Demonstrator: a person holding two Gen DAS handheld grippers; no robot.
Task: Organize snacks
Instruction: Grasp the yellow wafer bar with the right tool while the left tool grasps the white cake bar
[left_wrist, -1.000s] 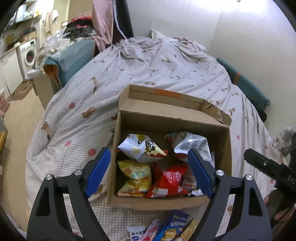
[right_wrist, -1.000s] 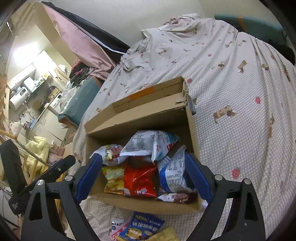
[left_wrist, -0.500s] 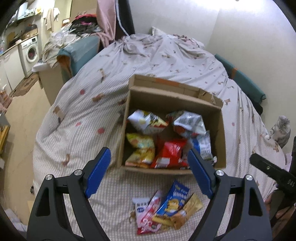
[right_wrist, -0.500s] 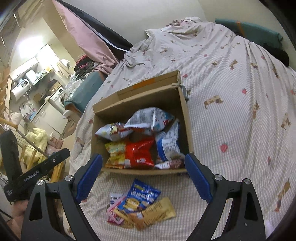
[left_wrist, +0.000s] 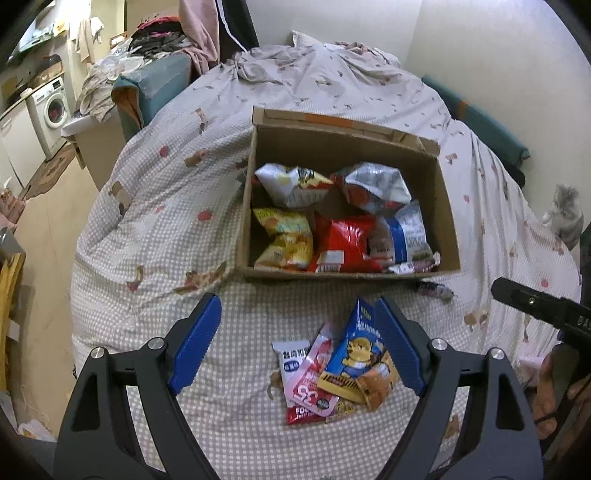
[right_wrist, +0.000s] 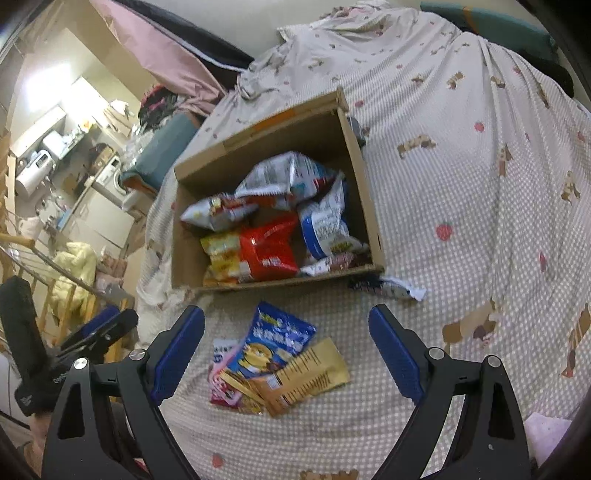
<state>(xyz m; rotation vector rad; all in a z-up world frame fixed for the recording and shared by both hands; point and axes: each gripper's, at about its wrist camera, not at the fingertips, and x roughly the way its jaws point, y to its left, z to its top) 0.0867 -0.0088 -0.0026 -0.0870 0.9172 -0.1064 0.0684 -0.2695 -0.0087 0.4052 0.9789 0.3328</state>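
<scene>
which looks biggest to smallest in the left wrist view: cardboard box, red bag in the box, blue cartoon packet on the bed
1. cardboard box, clearly largest.
2. and 3. red bag and blue cartoon packet look alike; the packet lies nearer the camera and is partly hidden by the fingers, so no ranking.

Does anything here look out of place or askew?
Yes. One small dark snack packet lies on the bedspread against the brown cardboard box's near right corner, apart from the loose pile of snack packets in front. A grey cat sits beside the bed.
</scene>
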